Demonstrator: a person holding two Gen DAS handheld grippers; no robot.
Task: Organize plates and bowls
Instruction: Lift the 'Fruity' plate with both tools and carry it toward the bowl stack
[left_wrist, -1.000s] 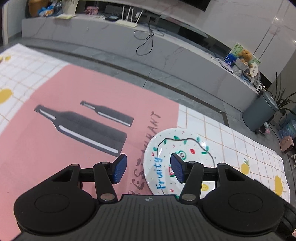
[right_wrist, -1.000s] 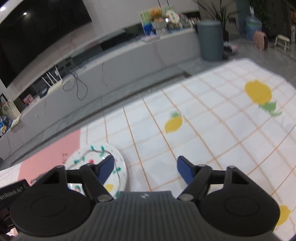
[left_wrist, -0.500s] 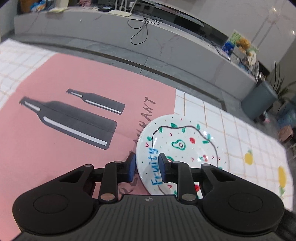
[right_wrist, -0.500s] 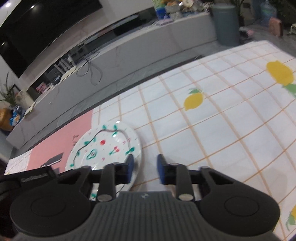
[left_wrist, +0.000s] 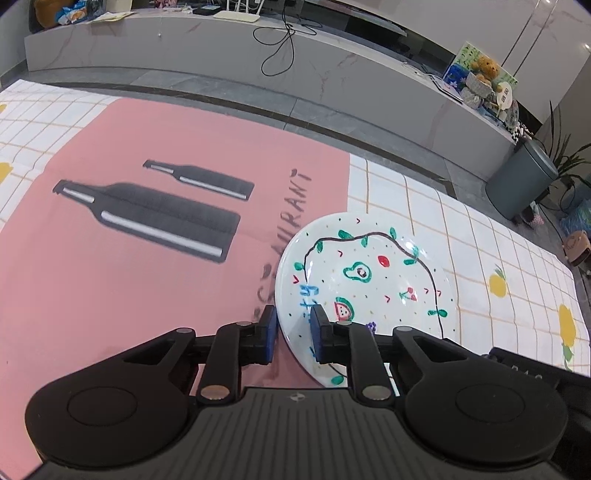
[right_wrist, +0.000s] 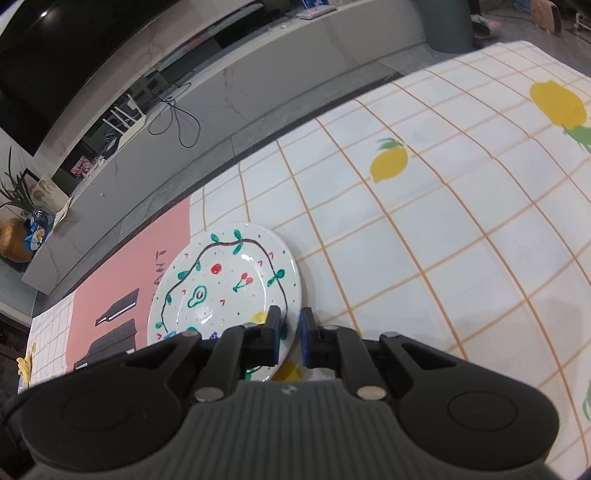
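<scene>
A white plate (left_wrist: 369, 273) painted with fruit and a black wavy line lies where the pink mat meets the checked cloth. My left gripper (left_wrist: 292, 332) straddles the plate's near-left rim. Its jaws are closing, with one blue pad over the plate's face and the other outside the edge. In the right wrist view the same plate (right_wrist: 225, 284) sits at centre left. My right gripper (right_wrist: 289, 332) holds its near-right rim between narrow jaws that are still closing. The gripper bodies hide the plate's nearest edge in both views.
A pink mat (left_wrist: 147, 258) printed with two black bottles covers the table's left part. A white checked cloth with lemons (right_wrist: 443, 221) covers the right. Past the table's far edge are a grey floor, a long grey bench (left_wrist: 332, 66) and a grey bin (left_wrist: 521, 184).
Both grippers went from wide open to nearly shut, each over an opposite side of the plate's rim. Both views have tipped a little further down toward the plate.
</scene>
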